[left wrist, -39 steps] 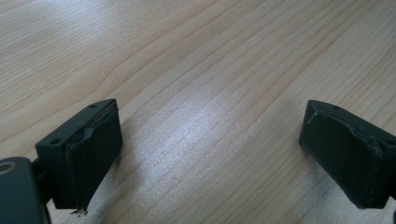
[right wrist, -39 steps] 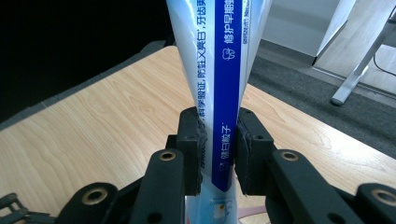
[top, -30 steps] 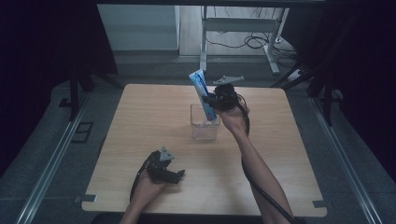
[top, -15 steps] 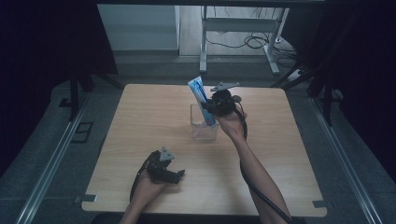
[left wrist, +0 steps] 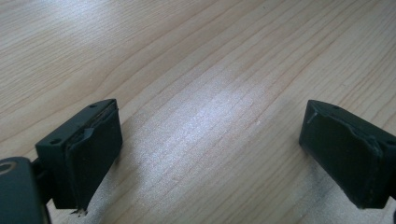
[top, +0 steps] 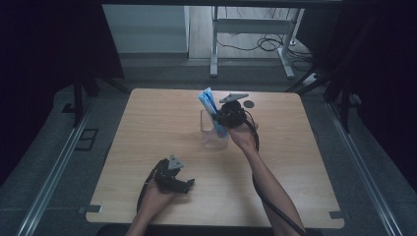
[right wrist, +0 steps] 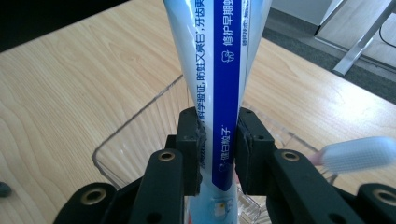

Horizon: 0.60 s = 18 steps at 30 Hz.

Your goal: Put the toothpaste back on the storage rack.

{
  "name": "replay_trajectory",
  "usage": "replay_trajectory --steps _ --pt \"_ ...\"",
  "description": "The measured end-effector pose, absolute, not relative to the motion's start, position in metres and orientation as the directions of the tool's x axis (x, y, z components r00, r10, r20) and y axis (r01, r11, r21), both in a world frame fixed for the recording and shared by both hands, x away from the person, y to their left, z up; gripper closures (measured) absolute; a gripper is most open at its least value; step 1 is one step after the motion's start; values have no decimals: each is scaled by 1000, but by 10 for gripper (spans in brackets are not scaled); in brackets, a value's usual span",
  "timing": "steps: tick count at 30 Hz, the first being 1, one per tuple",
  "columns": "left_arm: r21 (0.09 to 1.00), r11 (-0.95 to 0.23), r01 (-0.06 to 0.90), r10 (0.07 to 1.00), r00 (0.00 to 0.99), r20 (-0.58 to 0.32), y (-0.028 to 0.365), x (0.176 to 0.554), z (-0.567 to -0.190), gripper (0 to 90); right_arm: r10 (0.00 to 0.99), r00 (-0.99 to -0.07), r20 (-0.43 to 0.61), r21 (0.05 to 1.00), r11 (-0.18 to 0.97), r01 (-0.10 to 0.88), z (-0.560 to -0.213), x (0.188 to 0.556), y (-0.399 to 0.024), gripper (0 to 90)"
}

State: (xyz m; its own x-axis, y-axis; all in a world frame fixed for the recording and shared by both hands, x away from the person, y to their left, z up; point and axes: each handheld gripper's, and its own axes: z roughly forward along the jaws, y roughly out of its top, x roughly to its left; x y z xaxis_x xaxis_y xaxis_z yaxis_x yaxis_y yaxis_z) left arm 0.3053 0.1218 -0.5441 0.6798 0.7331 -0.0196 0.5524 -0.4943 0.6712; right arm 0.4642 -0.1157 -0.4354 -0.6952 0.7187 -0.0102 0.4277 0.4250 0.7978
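A blue-and-white toothpaste tube [top: 207, 102] stands almost upright, its lower end inside a clear plastic container [top: 210, 137] in the middle of the wooden table [top: 147, 128]. My right gripper [top: 221, 119] is shut on the tube just above the container's rim. In the right gripper view the black pads [right wrist: 250, 140] press both sides of the tube [right wrist: 219, 70], over the container [right wrist: 135, 126]. A toothbrush head [right wrist: 355, 154] with pale bristles pokes in at the right. My left gripper [top: 188, 183] rests low on the table near the front edge, open, with bare wood between its pads [left wrist: 98, 149].
A small dark disc [top: 249, 103] lies on the table behind the container. A metal desk frame [top: 255, 29] and cables stand on the floor beyond the far edge. Dark curtains close in both sides.
My right gripper has sunk with the toothpaste tube, bringing its lower end down into the clear container. The left gripper has stayed where it was.
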Motion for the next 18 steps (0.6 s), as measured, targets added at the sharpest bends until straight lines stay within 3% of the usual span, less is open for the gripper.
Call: replay_trajectory --steps 18 --pt "671 -494 553 733 680 -21 122 305 -544 61 707 -707 16 791 424 441 -445 461 -117 716"
